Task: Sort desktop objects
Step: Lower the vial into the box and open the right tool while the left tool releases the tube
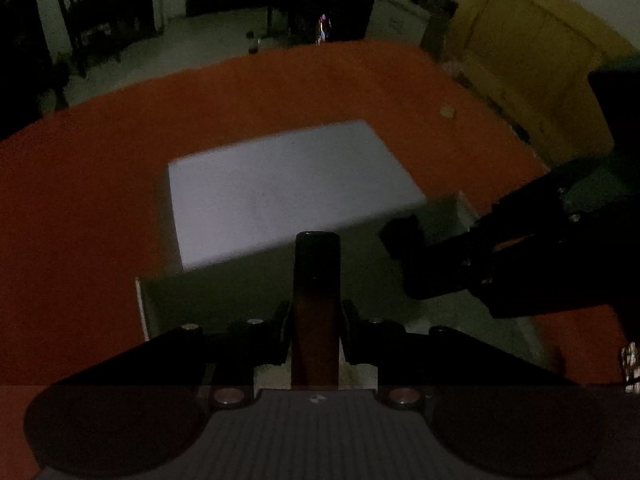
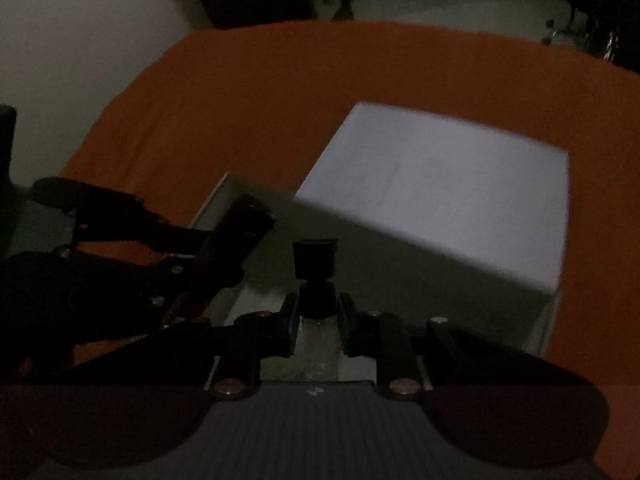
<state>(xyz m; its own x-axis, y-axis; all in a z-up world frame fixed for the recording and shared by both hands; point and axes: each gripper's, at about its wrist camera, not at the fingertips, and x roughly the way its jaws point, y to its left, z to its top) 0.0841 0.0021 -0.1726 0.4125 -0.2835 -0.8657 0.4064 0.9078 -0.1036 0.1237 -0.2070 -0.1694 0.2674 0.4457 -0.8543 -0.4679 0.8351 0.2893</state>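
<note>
Over the white box point(image 1: 280, 184) on the orange tablecloth point(image 1: 80, 184), the left gripper point(image 1: 315, 332) is gripping a dark bottle point(image 1: 316, 280) while the right gripper point(image 2: 318, 324) is clasping a clear dropper bottle point(image 2: 316, 280).

Dim, underlit room with pale floor point(image 1: 224, 36) beyond an orange-red tablecloth point(image 1: 80, 208). Dark wooden chair point(image 1: 96, 12) at eleven o'clock in the left view, mustard-yellow sofa point(image 1: 532, 52) at two o'clock. Pale wall point(image 2: 80, 20) at ten o'clock in the right view.
</note>
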